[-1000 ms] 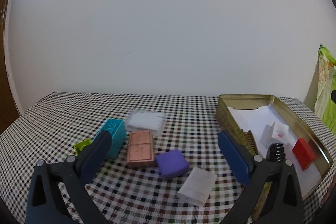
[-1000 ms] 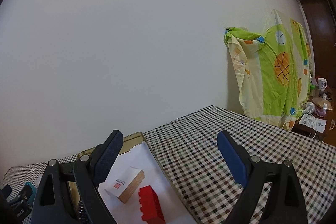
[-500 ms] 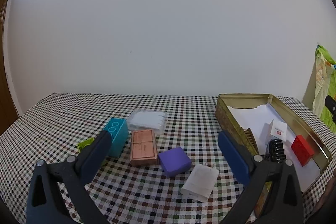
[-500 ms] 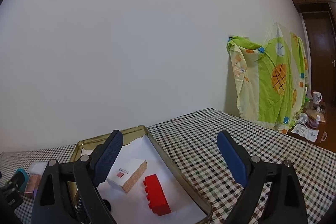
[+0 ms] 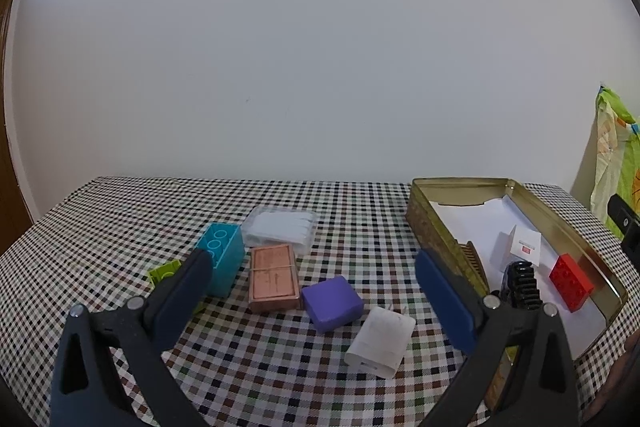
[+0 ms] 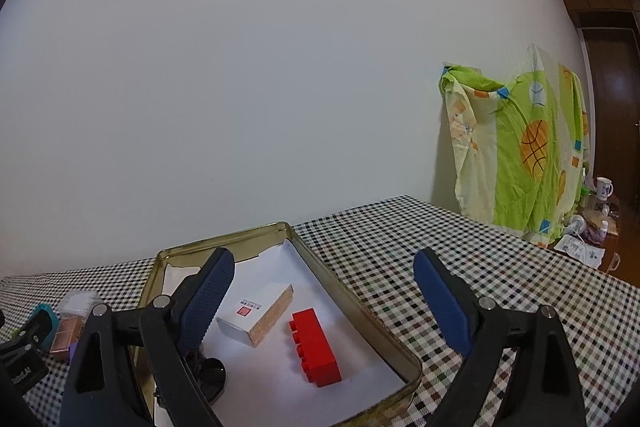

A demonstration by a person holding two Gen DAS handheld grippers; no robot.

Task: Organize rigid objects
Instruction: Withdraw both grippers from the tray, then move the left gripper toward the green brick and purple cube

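Your tin (image 5: 424,223) sits at the right of the table (image 5: 120,219) and already holds 4 items: red brick (image 6: 314,351), white box (image 6: 254,313), comb (image 5: 474,259) and black clip (image 5: 520,285).

6 items are still loose on the table to its left: teal brick (image 5: 220,259), green brick (image 5: 162,273), clear case (image 5: 280,229), copper tin (image 5: 274,277), purple block (image 5: 332,303), white charger (image 5: 380,341). Judged from this, you are under half done.

Your left gripper (image 5: 312,291) hangs over the loose group, fingers spread wide, holding nothing. Your right gripper (image 6: 322,293) hangs over the tin, fingers likewise spread and empty.

Writing: the white box carries a small red square mark with a line of print, too small to read. No other label is legible.
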